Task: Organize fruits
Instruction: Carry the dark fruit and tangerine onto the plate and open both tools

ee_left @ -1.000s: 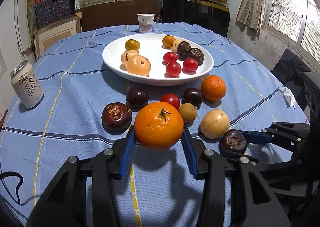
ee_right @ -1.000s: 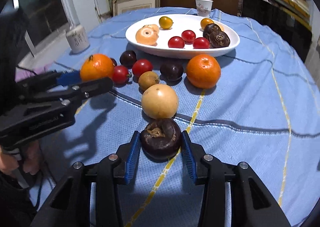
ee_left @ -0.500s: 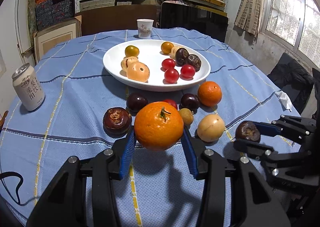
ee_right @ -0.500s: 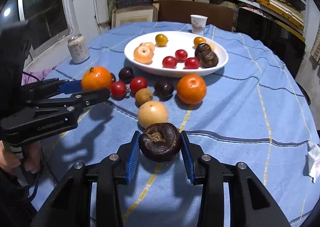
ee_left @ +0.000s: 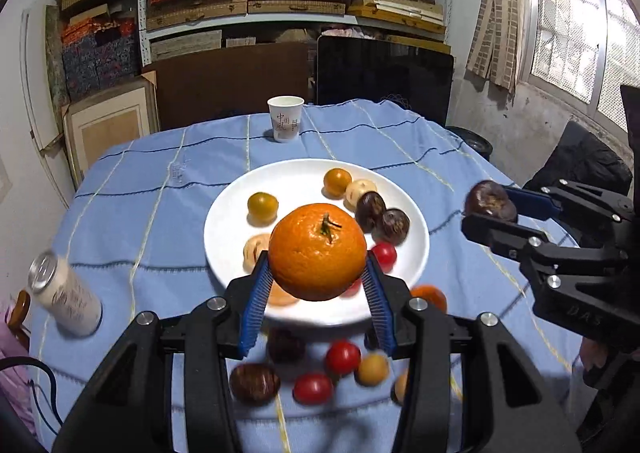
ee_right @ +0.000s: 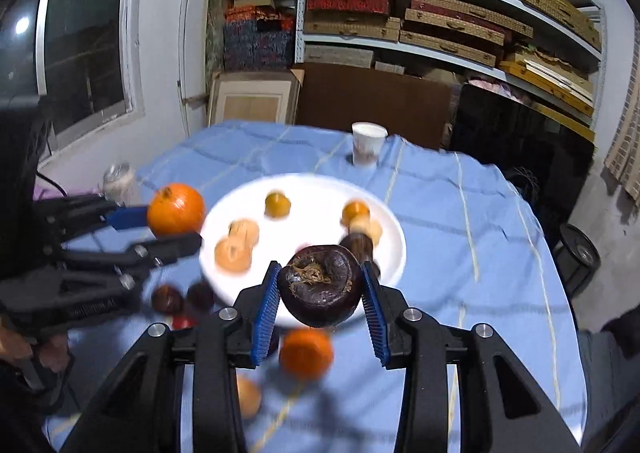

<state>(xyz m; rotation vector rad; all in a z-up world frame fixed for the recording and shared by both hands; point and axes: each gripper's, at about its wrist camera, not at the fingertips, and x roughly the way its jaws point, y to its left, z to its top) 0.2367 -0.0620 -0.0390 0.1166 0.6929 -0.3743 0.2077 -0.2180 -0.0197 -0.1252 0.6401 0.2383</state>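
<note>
Both loads were lifted off the desk (ee_left: 132, 189): left gripper (ee_left: 317, 280) pinching the orange (ee_left: 317, 251), right gripper (ee_right: 320, 295) pinching the dark fruit (ee_right: 322, 285), now over the plate's (ee_left: 224, 221) near rim, placement pending.

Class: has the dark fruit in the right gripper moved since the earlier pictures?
Yes. The dark fruit has risen off the cloth and now hangs before the white plate.

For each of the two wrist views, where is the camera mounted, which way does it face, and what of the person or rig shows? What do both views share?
Left wrist: behind the left gripper, angled down across the table toward the shelves; its fingers clamp the orange; the right gripper enters at the right edge.
Right wrist: behind the right gripper, facing the same way; its fingers clamp the dark wrinkled fruit; the left gripper and a hand show at left.
Shared: white plate, paper cup, can, blue tablecloth.
</note>
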